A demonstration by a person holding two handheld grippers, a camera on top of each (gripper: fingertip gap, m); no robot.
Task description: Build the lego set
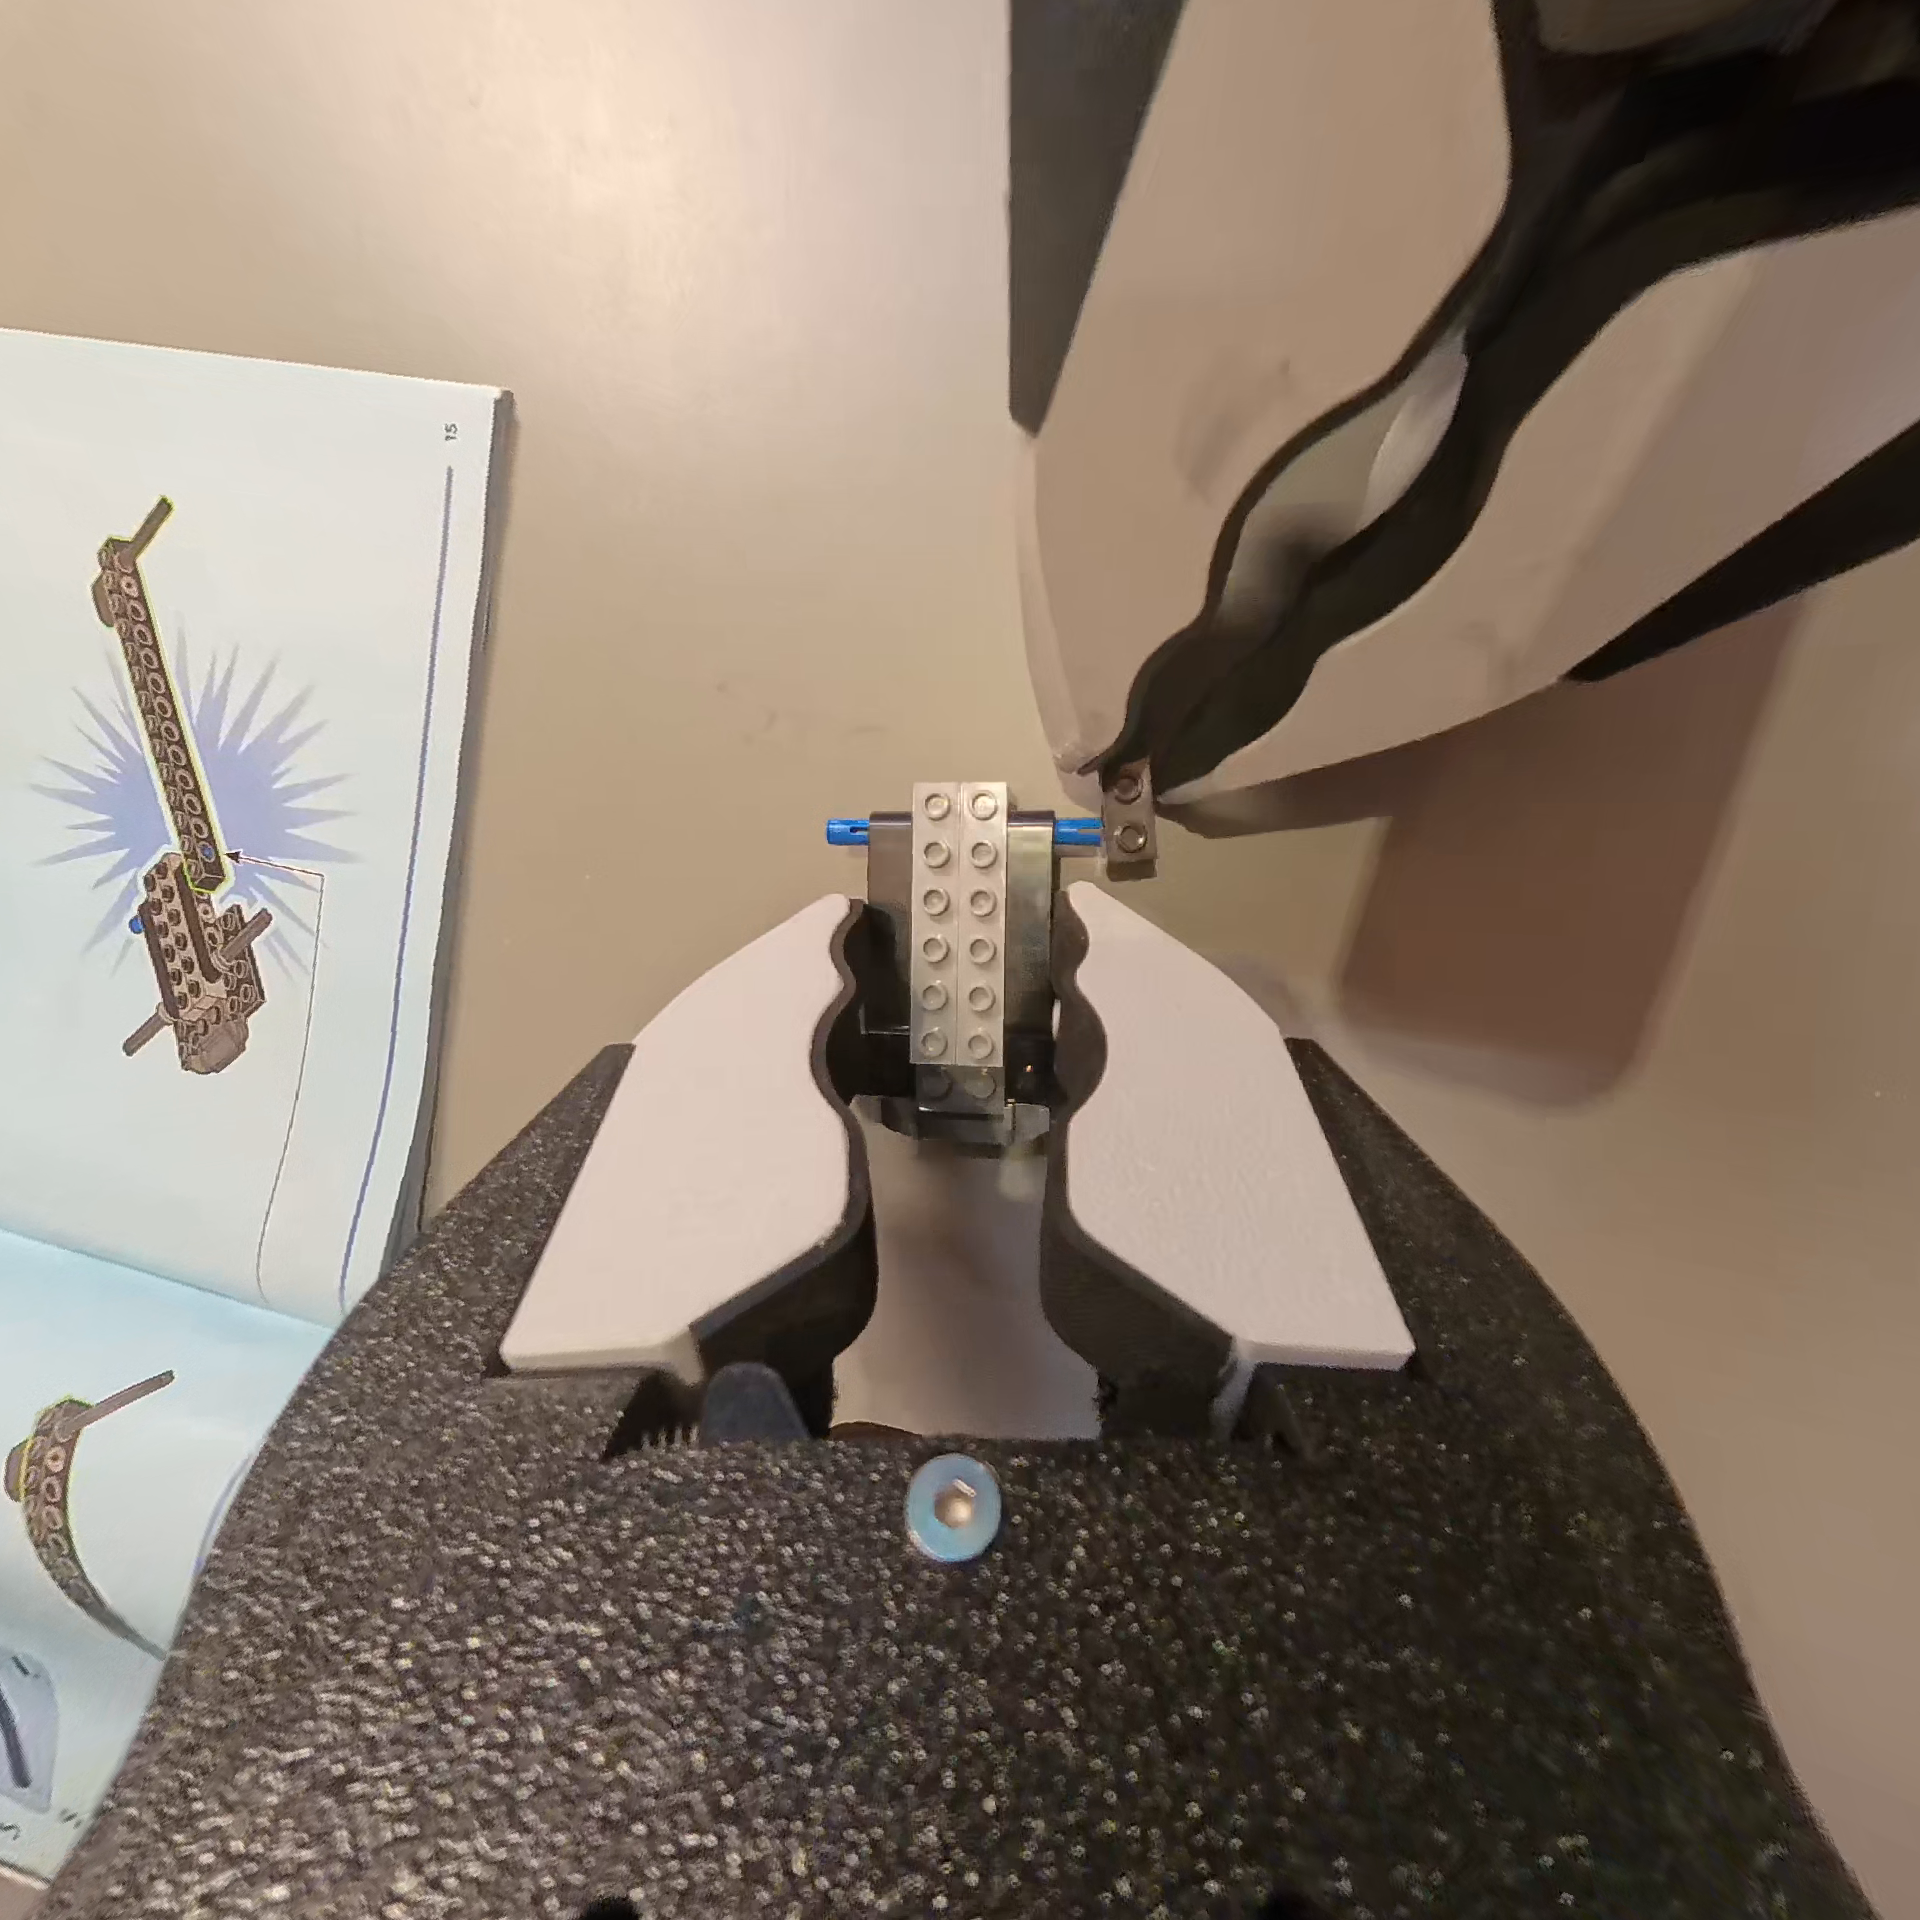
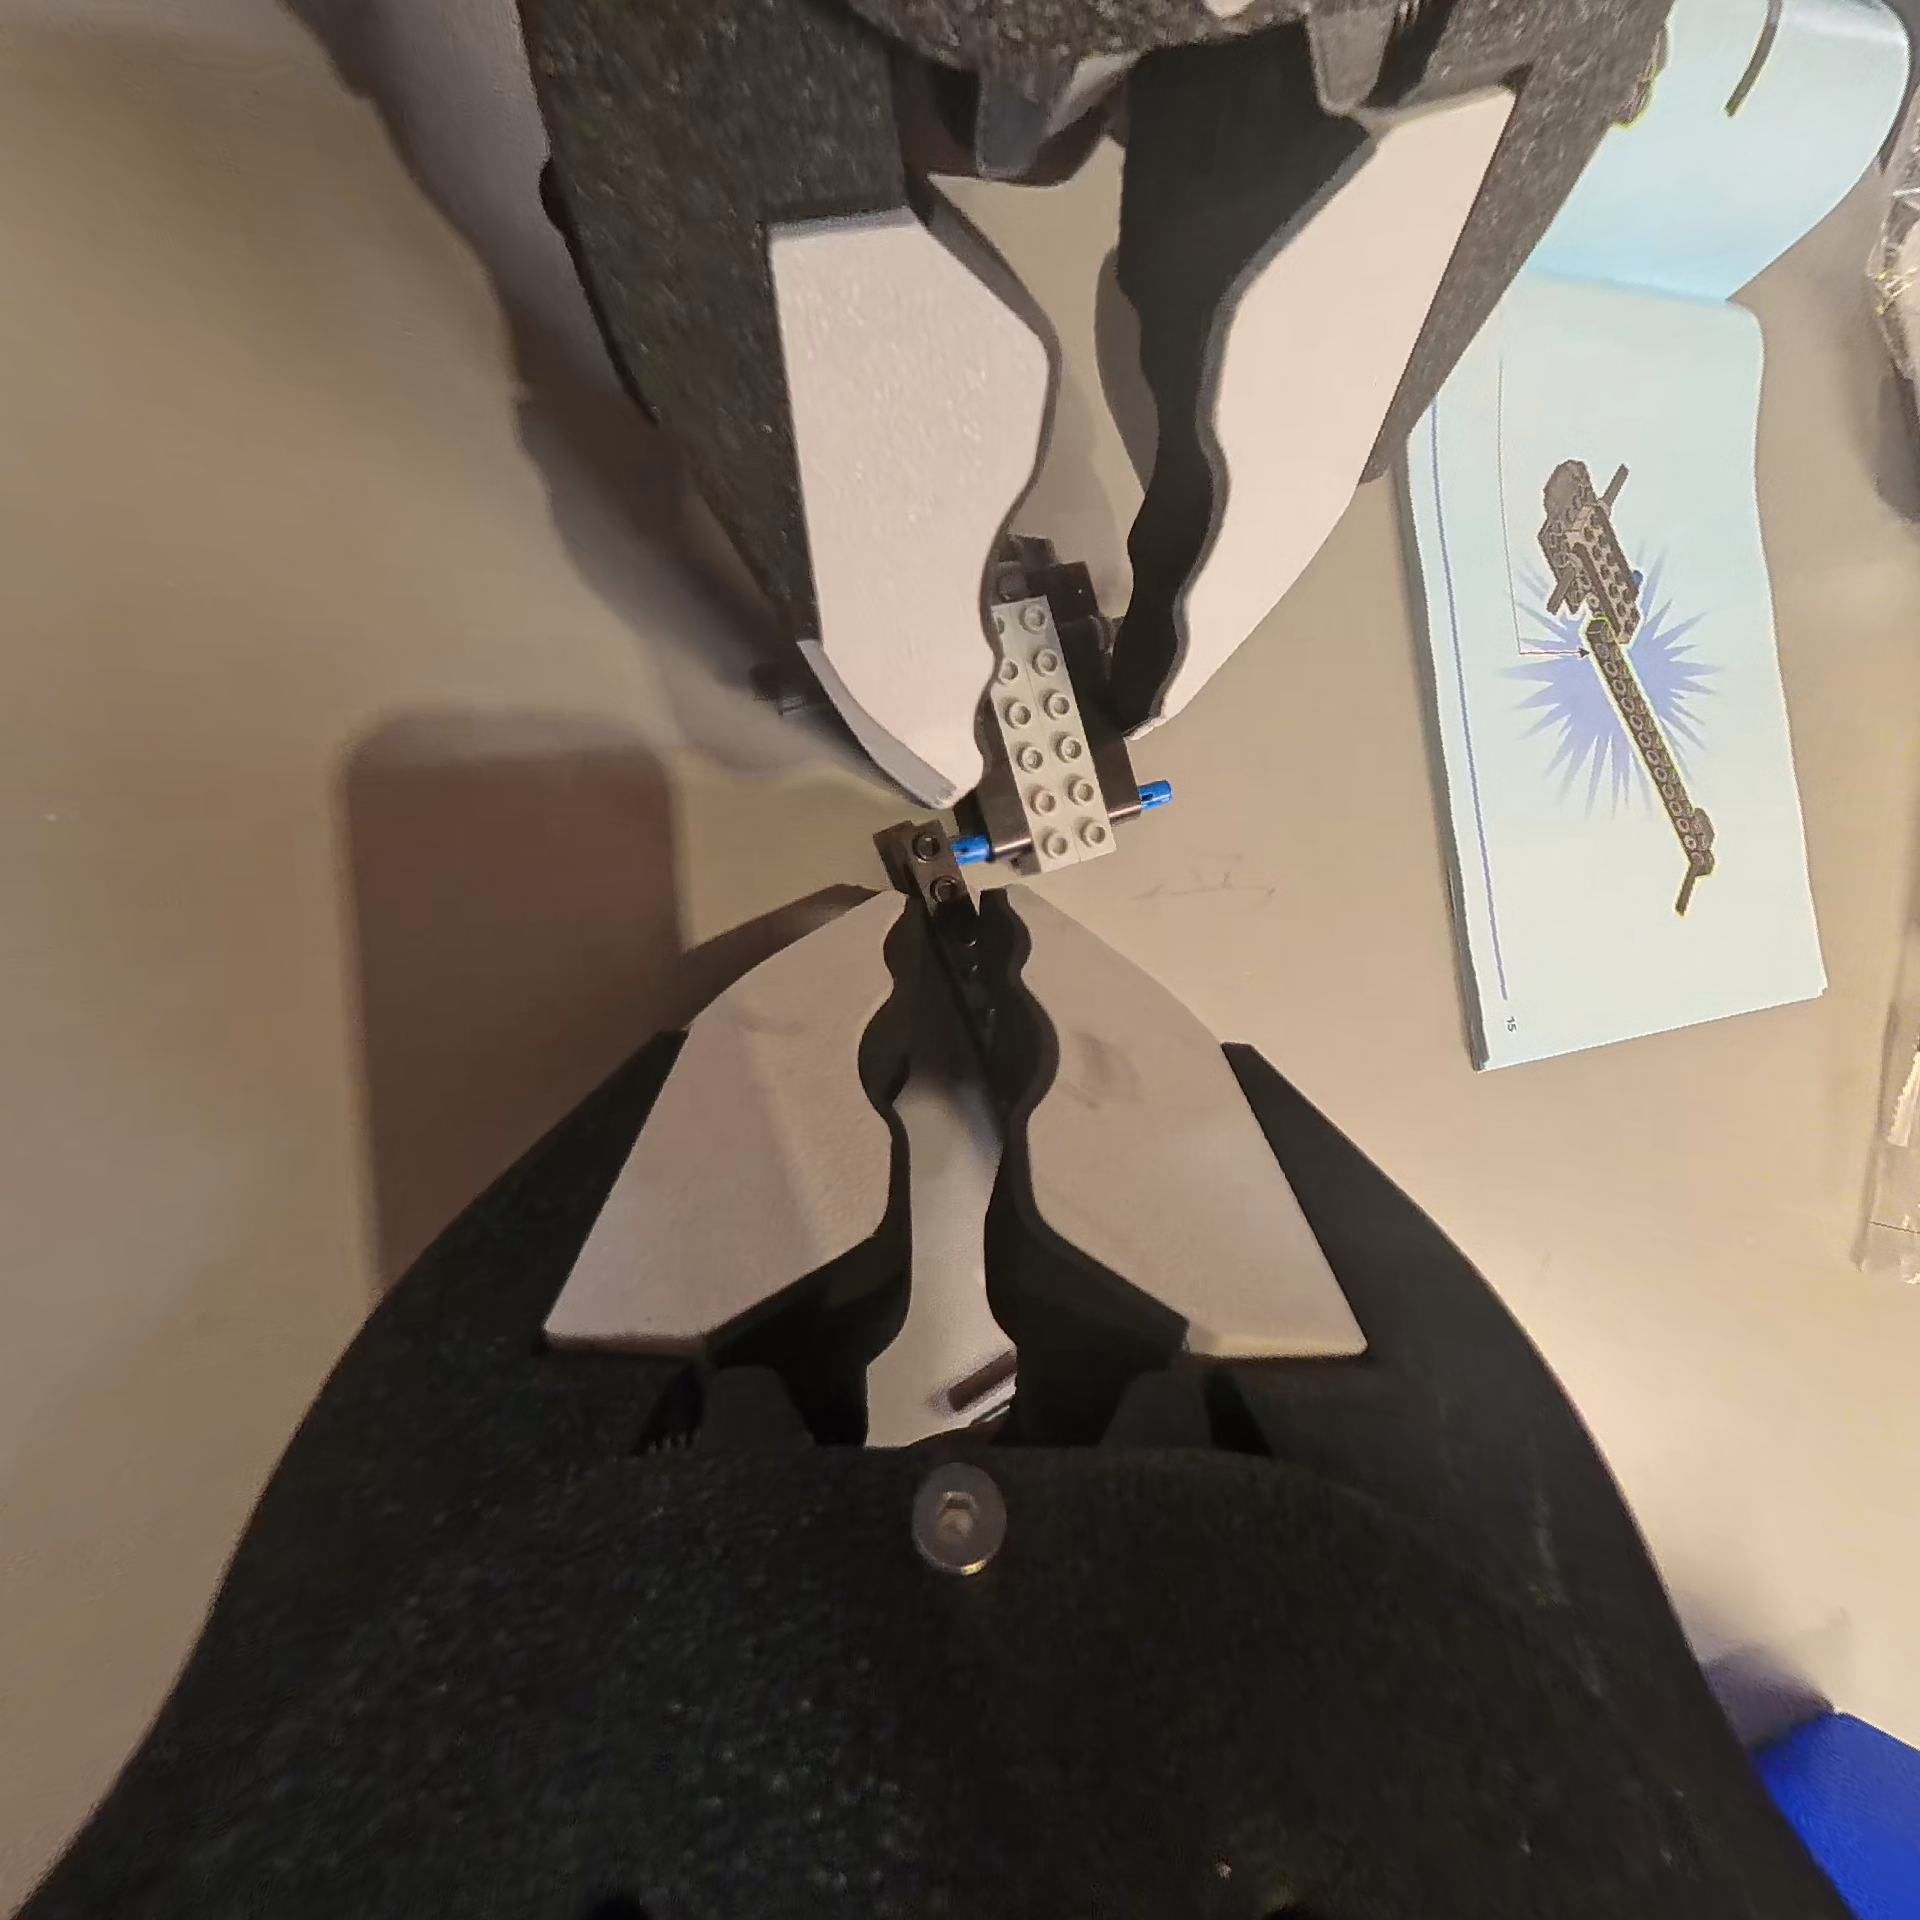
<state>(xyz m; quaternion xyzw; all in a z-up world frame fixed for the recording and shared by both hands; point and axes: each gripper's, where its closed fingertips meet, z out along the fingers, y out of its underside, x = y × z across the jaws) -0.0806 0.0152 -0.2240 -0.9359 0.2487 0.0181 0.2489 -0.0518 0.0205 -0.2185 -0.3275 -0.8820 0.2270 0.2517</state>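
My left gripper (image 1: 961,935) is shut on a small brick assembly (image 1: 961,914): light grey studded plates on top of dark bricks, with a blue pin (image 1: 1081,828) sticking out on both sides. It also shows in the right wrist view (image 2: 1049,748). My right gripper (image 2: 951,914) is shut on a long dark beam with holes (image 2: 930,862). The beam's end hole sits at the tip of the blue pin (image 2: 975,849). In the left wrist view the beam's end (image 1: 1130,821) touches the right end of the pin, under the right gripper (image 1: 1153,774).
An open light-blue instruction booklet (image 1: 312,831) lies on the beige table (image 1: 727,416) to my left; it shows at the right in the right wrist view (image 2: 1621,727). Clear plastic bags (image 2: 1896,1143) lie at the far right edge. A blue object (image 2: 1849,1808) is at the bottom right. My two grippers' fingertips are within a few centimetres of each other. Both grippers' tips are roughly 30 centimeters from the blue object (image 2: 1849,1808).
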